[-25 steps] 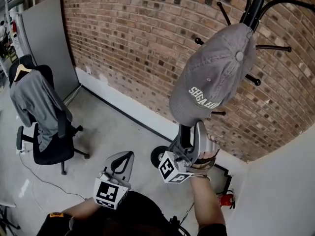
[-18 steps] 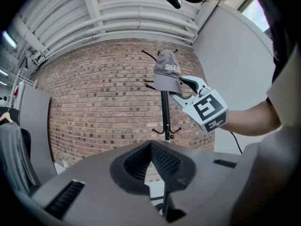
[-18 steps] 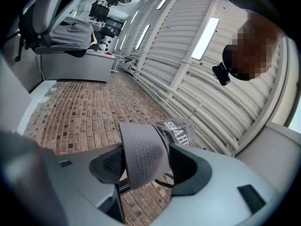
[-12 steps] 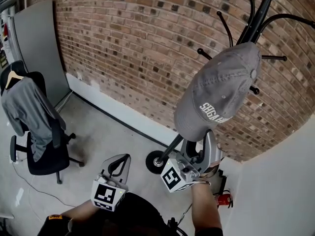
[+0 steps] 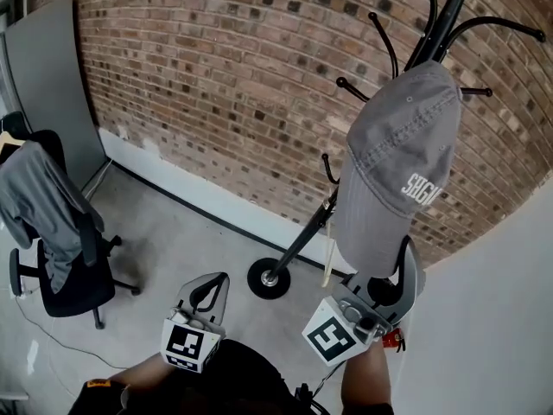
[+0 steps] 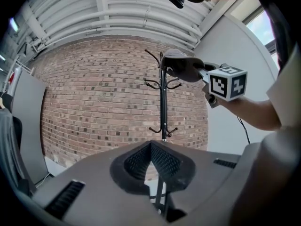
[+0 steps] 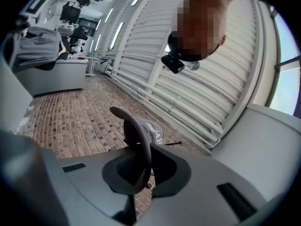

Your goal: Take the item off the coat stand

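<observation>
We grip the brim of the grey cap [image 5: 397, 162] in the right gripper [image 5: 390, 275] (its jaws have just closed on it) while the cap hangs at the upper hooks of the coat stand [image 5: 302, 236] — lifting it clear remains, the left gripper [image 5: 207, 288] closed on nothing short of the stand.

The black metal coat stand [image 5: 304, 234] stands on the concrete floor [image 5: 164, 240] before the red brick wall [image 5: 216, 85], near the floor's right corner by the white wall [image 5: 492, 318], with the grey fabric baseball cap [image 5: 393, 171] in front of its upper hooks, while at the floor's far left edge a black office chair [image 5: 60, 266], draped with a grey garment [image 5: 39, 206], stands before a flat grey panel [image 5: 47, 76] leaning on the bricks.
</observation>
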A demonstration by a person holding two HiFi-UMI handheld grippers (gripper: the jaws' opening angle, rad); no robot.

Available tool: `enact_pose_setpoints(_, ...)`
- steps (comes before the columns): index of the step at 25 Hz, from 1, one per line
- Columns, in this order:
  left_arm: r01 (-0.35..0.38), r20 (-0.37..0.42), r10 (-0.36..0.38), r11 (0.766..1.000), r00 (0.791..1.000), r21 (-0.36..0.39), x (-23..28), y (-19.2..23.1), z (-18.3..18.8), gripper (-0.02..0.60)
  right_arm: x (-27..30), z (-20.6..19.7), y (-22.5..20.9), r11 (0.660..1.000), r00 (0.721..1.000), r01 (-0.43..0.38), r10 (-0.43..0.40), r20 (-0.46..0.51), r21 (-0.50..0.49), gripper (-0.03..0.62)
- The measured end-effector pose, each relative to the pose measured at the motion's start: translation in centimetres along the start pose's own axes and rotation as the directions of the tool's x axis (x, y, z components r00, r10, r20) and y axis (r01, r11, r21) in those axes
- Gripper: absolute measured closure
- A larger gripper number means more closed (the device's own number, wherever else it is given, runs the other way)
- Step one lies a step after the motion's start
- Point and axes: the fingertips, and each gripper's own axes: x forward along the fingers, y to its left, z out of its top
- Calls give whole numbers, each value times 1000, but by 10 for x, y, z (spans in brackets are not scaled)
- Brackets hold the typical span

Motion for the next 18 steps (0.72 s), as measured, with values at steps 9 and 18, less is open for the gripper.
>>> enact_pose_setpoints(9, -13, 2, 13, 999, 1000, -36, 0, 4, -1, 558, 53, 12, -75, 973, 993, 108, -114, 16, 203, 562)
enact_pose_setpoints(18, -17, 4, 17, 999, 1000, -46, -9, 11, -2, 558, 85, 17, -149, 906, 970, 230, -241, -13, 355, 562)
